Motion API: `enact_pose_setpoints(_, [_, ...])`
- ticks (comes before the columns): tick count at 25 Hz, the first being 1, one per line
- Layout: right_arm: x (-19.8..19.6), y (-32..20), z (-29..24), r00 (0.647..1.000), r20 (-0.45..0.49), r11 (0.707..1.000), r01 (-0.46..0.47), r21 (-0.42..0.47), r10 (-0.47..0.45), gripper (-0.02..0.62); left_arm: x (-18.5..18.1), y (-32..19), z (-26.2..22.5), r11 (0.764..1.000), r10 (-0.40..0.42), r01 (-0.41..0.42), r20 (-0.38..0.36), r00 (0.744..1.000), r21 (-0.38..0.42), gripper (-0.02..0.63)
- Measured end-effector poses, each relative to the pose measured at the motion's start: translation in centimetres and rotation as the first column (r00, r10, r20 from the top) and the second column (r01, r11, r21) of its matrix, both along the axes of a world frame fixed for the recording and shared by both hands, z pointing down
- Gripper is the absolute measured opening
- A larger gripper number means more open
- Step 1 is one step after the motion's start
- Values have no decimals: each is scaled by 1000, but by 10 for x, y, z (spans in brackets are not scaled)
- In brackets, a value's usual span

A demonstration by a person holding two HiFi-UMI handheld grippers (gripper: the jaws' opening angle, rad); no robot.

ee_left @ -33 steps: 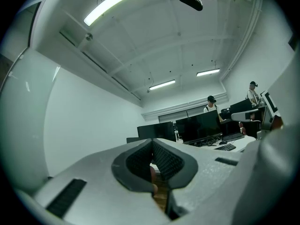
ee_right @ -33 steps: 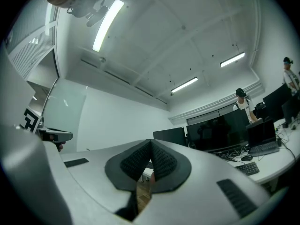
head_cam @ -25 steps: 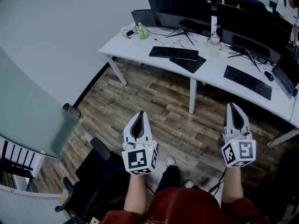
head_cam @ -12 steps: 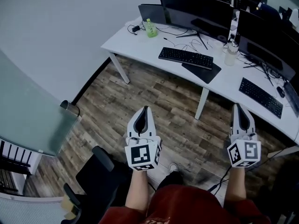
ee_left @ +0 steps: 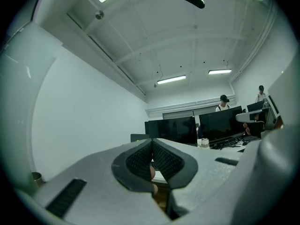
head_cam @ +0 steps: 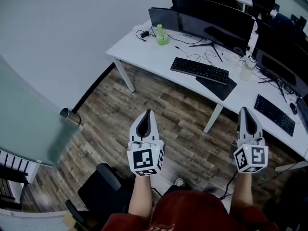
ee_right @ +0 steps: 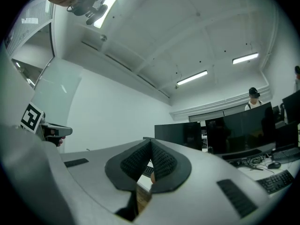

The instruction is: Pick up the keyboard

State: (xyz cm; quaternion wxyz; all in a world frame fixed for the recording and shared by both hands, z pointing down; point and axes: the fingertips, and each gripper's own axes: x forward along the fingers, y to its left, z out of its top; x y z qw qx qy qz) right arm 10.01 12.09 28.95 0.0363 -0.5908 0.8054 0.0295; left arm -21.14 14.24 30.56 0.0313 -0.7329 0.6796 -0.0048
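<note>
A black keyboard point(head_cam: 199, 70) lies on the white desk point(head_cam: 144, 52) ahead of me, in front of a wide dark monitor point(head_cam: 207, 24). A second black keyboard point(head_cam: 274, 114) lies further right on the same desk run. My left gripper point(head_cam: 148, 113) is held level over the wood floor, short of the desk, shut with nothing in it. My right gripper point(head_cam: 244, 110) is level too, shut and empty, near the desk's front edge. In the left gripper view the closed left gripper point(ee_left: 151, 143) points at the monitors point(ee_left: 171, 131); the right gripper point(ee_right: 150, 145) does the same.
A green bottle point(head_cam: 161, 35) and a plug with cable point(head_cam: 143, 33) sit at the desk's left end; a clear bottle point(head_cam: 247, 67) stands by a black mouse pad point(head_cam: 216, 86). A black office chair point(head_cam: 98, 191) is at my lower left, a glass partition point(head_cam: 29, 124) to the left. People stand beyond the monitors point(ee_left: 224, 102).
Both grippers, still shut, have come closer to the desk. The nearer keyboard and the green bottle have shifted right and down in the head view.
</note>
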Motion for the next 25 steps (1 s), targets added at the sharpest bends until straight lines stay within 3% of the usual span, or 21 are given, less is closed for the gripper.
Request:
enact_pose_setpoints(10, [-12, -48, 11, 999, 4, 999, -33, -7, 33, -2, -14, -60, 7, 1000, 23, -23, -5, 1000, 10, 6])
enact_pose_setpoints(25, [39, -221, 15, 998, 47, 999, -48, 8, 47, -2, 39, -235, 10, 999, 47, -48, 54, 997, 15, 6])
